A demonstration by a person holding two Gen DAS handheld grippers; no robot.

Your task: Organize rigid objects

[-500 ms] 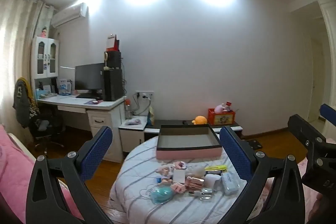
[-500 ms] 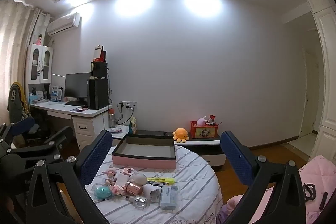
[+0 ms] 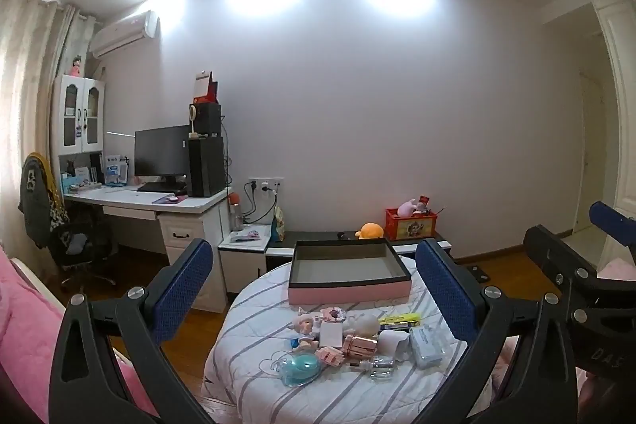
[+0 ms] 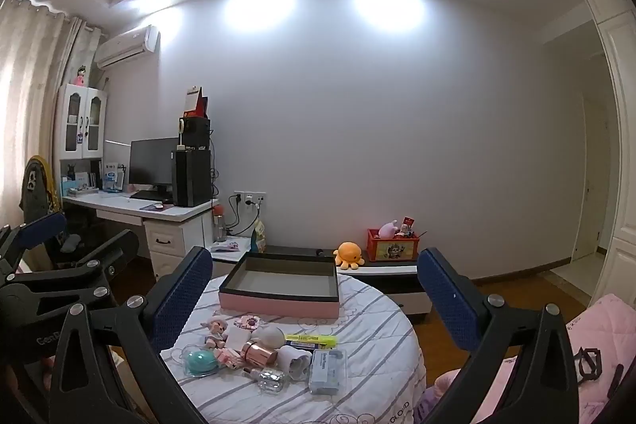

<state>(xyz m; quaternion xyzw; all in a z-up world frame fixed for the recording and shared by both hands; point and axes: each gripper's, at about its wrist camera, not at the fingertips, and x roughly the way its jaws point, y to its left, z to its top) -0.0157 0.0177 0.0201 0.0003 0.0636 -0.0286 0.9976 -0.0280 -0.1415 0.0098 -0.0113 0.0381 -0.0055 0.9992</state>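
A pink box with a dark rim stands empty at the far side of a round table with a striped cloth. Several small items lie in front of it: a teal round case, a rose-gold bottle, a clear glass bottle, a yellow highlighter, a pale blue pack and a small doll. My left gripper and right gripper both hang open, short of the table, holding nothing.
A desk with monitor and computer tower stands at the left wall, with a chair beside it. A low cabinet behind the table carries an orange plush and a red crate. Pink bedding lies at the right, another pink edge at the left.
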